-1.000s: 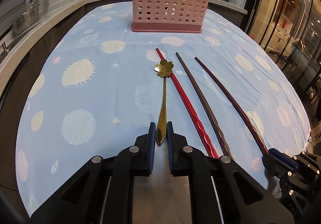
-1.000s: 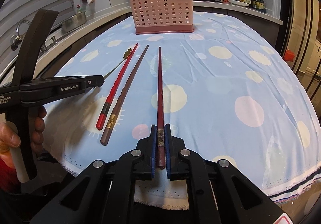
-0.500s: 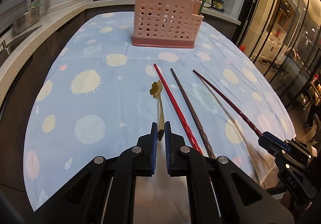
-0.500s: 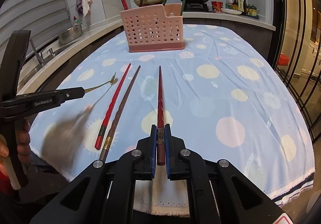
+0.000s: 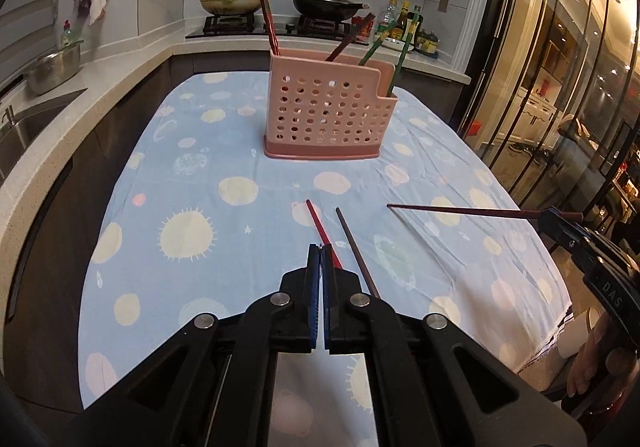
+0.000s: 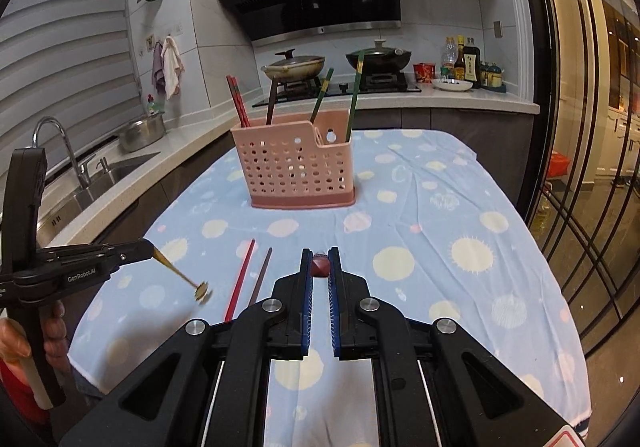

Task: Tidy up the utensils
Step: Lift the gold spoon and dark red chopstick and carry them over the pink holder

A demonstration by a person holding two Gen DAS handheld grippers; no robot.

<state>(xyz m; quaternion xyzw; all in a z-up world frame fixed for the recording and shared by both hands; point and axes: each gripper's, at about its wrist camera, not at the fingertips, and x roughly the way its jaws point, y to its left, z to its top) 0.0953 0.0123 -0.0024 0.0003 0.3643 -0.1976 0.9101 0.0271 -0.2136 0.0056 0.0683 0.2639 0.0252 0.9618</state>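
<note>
The left gripper point(image 6: 154, 248) is held raised above the desk point(image 6: 440, 247), its fingers pinched on the handle end of a gold flower-headed spoon point(image 6: 182, 275) that slants down and is blurred at its head, while in its own view the spoon is hidden between the nearly touching blue pads. The right gripper point(image 6: 320, 261) is likewise raised, clamped on a dark red chopstick point(image 5: 452, 210) seen only end-on in its own view. A red chopstick point(image 6: 240, 279) and a brown chopstick point(image 6: 261, 275) lie side by side on the dotted blue cloth, the pink perforated utensil holder point(image 6: 294, 171) standing beyond with more chopsticks upright inside.
</note>
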